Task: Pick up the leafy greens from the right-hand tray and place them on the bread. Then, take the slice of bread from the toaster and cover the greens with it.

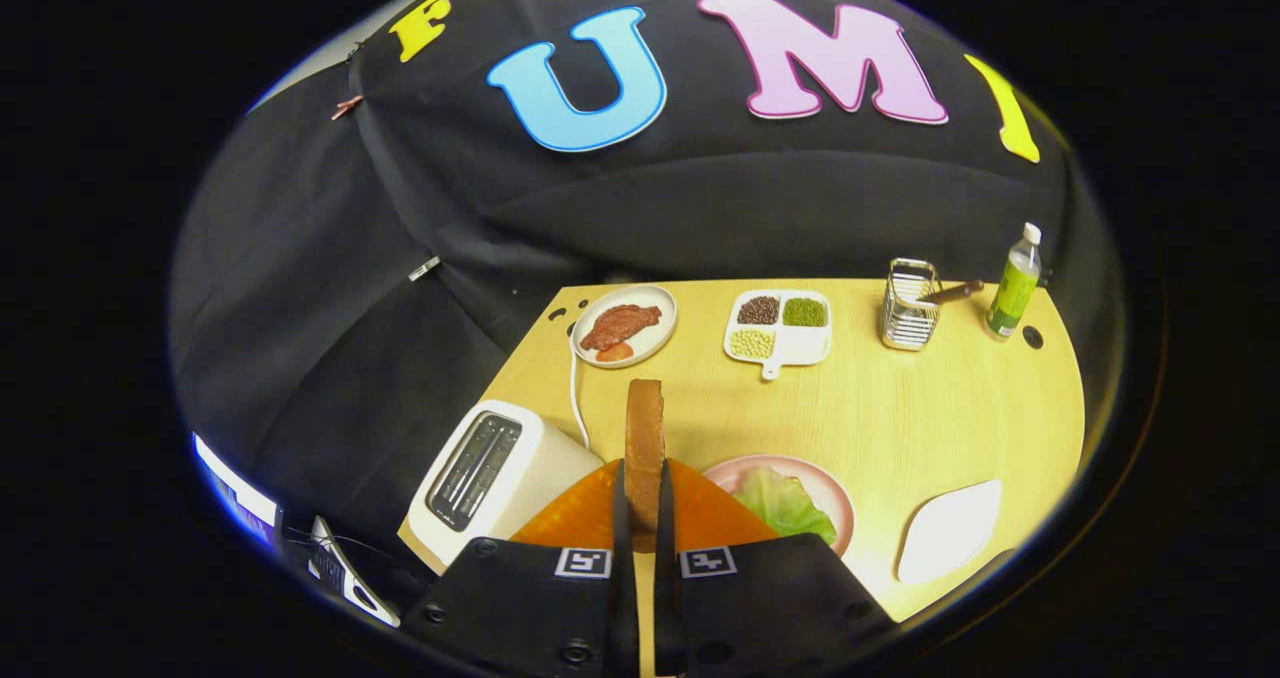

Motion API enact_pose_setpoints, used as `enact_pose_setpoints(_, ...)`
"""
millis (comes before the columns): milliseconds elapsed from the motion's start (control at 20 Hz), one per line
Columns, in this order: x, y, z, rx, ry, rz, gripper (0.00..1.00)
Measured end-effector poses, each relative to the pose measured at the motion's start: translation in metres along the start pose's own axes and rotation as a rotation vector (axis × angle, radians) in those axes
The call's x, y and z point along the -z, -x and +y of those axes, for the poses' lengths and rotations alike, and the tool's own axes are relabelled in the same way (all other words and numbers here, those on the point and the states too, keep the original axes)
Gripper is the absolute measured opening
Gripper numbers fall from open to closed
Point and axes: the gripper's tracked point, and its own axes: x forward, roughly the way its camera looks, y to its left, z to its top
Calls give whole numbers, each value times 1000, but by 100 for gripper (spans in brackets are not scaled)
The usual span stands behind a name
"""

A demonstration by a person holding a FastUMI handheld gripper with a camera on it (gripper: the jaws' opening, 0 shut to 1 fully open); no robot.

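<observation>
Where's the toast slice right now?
In the gripper view, the bread slice stands on edge, clamped between the fingers, above the table, with the toaster left and the lettuce plate right.

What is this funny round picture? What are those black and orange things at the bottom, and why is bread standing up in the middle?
The picture comes from a camera riding on a handheld grabbing tool that a person carries. The black and orange parts are its two fingers. They are squeezing a slice of bread on its edge, lifted above a wooden table. Just ahead is a pink plate with leafy greens. Beside the fingers stands a white toaster. On the other side lies a white tray. Farther back are a plate of meat, a divided dish of beans, a wire holder and a green bottle.
</observation>
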Motion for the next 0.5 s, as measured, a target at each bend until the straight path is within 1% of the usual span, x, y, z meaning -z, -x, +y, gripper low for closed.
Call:
enact_pose_setpoints(100, 5, -6, -9, -24, -41, -8, 10)
enact_pose_setpoints(250, 28, -22, -20, -60, -103, 34, 10)
enact_pose_setpoints(400, 49, -36, -37, -57, -116, 67, 10)
enact_pose_setpoints(500, 59, -43, -50, -38, -115, 73, 10)
